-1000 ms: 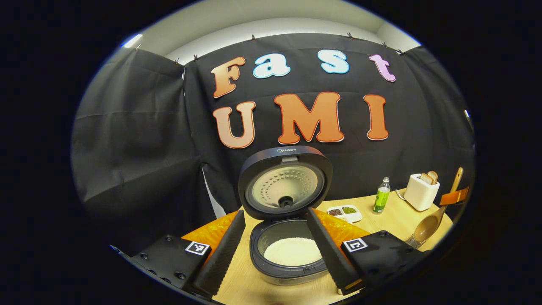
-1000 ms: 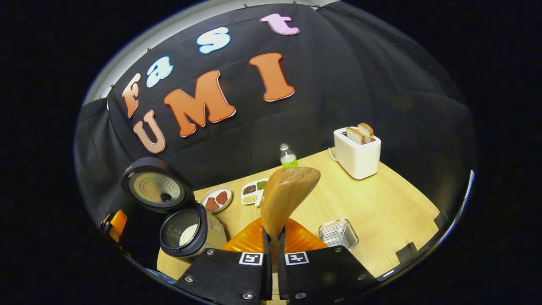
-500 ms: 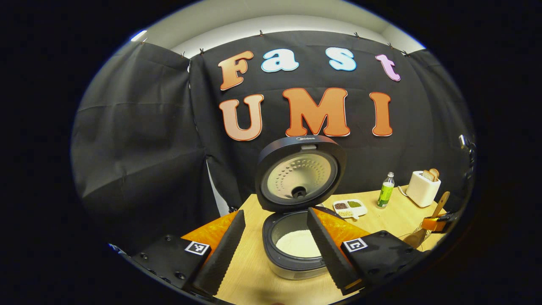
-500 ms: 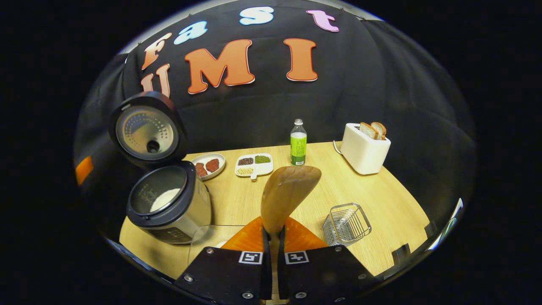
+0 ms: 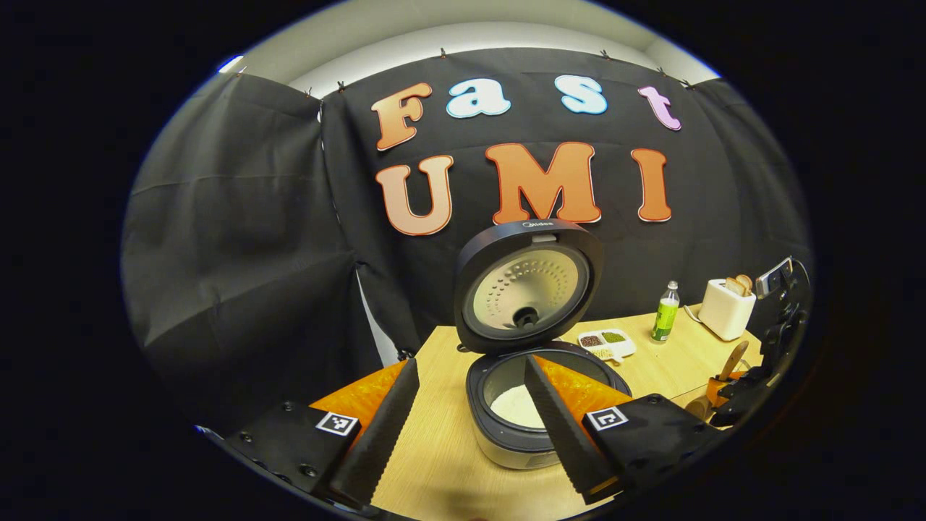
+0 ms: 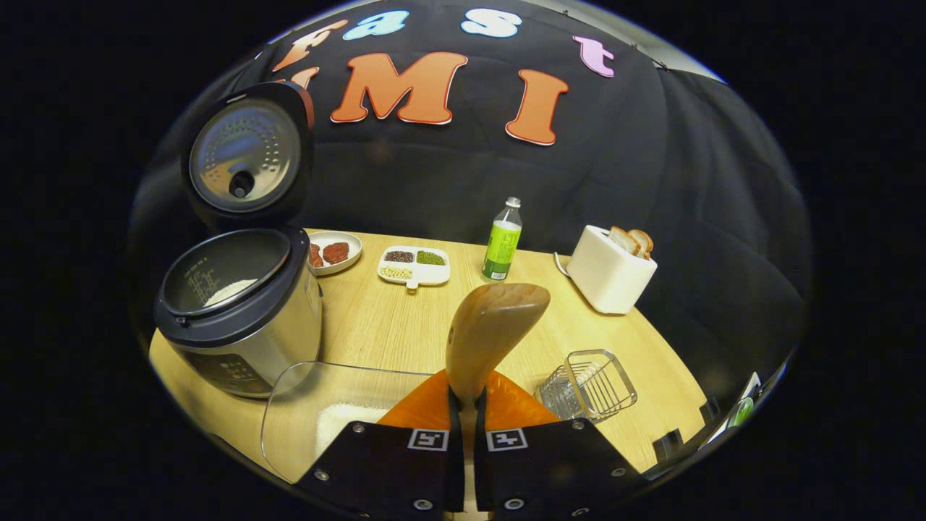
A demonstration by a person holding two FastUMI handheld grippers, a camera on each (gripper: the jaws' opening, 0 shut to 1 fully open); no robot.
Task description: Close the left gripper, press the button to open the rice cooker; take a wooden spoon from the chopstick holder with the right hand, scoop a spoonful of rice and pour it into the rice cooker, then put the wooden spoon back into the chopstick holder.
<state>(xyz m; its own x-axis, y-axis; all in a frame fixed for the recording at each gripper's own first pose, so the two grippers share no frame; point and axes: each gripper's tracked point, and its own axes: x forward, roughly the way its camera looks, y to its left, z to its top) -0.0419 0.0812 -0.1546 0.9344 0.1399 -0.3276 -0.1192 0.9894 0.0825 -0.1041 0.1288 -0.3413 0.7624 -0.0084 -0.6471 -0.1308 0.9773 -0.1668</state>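
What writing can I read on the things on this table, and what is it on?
None reads clearly.
Rice cooker lid: brand mark on its top rim, too small to read.
Cooker pot: markings on the inner wall, blurred.
Bottle: label print, too small to read.

- Even, bright overhead light; wooden table (image 6: 405, 325) well lit, soft shadows.
- Strong fisheye bending toward edges.
- Cooker lid (image 6: 244, 155) shows bluish glare.
- Focus sharp centrally; rim dims.
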